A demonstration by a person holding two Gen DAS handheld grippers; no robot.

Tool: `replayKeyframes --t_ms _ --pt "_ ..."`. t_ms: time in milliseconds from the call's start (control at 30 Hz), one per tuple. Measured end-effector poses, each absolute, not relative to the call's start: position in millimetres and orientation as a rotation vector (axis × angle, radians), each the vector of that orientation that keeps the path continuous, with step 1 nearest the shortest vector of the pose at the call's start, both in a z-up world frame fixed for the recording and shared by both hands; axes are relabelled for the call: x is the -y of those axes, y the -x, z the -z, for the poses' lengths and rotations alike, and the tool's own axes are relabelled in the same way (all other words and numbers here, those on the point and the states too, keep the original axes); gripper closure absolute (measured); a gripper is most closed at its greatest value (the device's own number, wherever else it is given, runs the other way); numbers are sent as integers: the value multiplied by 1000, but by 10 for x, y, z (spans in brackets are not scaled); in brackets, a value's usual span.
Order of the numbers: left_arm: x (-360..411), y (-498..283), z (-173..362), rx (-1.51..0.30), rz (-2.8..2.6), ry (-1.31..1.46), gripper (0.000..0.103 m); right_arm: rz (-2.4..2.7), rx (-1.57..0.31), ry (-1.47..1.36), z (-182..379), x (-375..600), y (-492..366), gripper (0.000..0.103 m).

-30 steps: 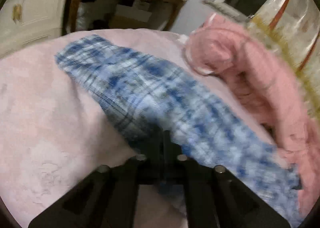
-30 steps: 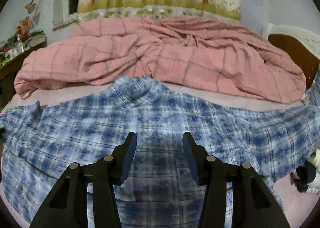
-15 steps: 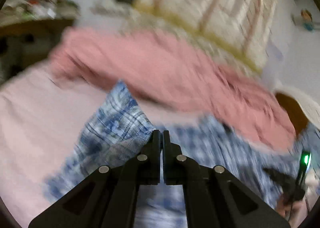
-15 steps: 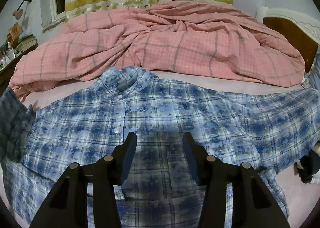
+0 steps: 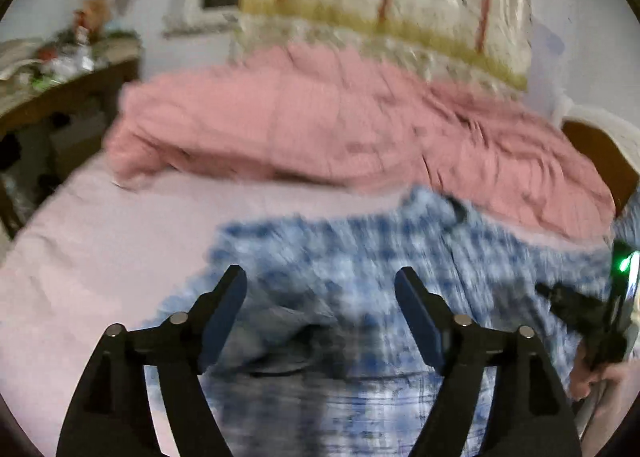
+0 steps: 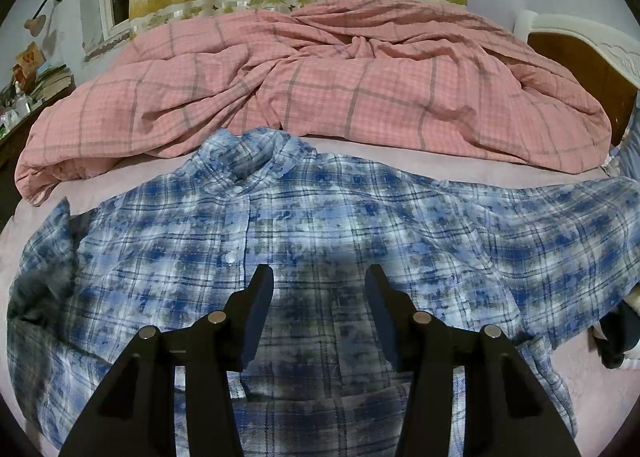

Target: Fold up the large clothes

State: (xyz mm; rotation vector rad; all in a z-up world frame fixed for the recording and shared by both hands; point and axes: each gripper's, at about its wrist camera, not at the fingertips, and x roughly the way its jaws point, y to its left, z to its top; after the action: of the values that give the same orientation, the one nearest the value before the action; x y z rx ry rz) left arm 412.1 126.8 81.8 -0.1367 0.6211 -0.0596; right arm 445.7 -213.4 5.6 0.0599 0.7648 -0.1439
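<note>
My left gripper has just opened its jaws, dropping the sleeve onto the plaid shirt spread on the bed; the first fold looks done. My right gripper hovers, jaws parted, empty.

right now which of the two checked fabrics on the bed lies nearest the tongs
The blue plaid shirt, spread flat directly under both tongs; the pink checked duvet lies bunched beyond its collar.

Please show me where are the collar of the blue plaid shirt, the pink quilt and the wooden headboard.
collar of the blue plaid shirt (image 6: pixel 252 153): right wrist view, on the folded collar band.
pink quilt (image 6: pixel 360 77): right wrist view, on its rumpled middle.
wooden headboard (image 6: pixel 580 61): right wrist view, on the brown panel.
</note>
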Motion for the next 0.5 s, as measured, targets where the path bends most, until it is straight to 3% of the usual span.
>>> replayKeyframes --t_ms 233,500 --pt "-2115 -3726 -1237 -400 -42 275 24 -32 -659 41 -301 1637 -4226 53" --pt "-2667 -3753 -1175 -430 44 398 24 -396 -652 223 -433 -67 -3845 53"
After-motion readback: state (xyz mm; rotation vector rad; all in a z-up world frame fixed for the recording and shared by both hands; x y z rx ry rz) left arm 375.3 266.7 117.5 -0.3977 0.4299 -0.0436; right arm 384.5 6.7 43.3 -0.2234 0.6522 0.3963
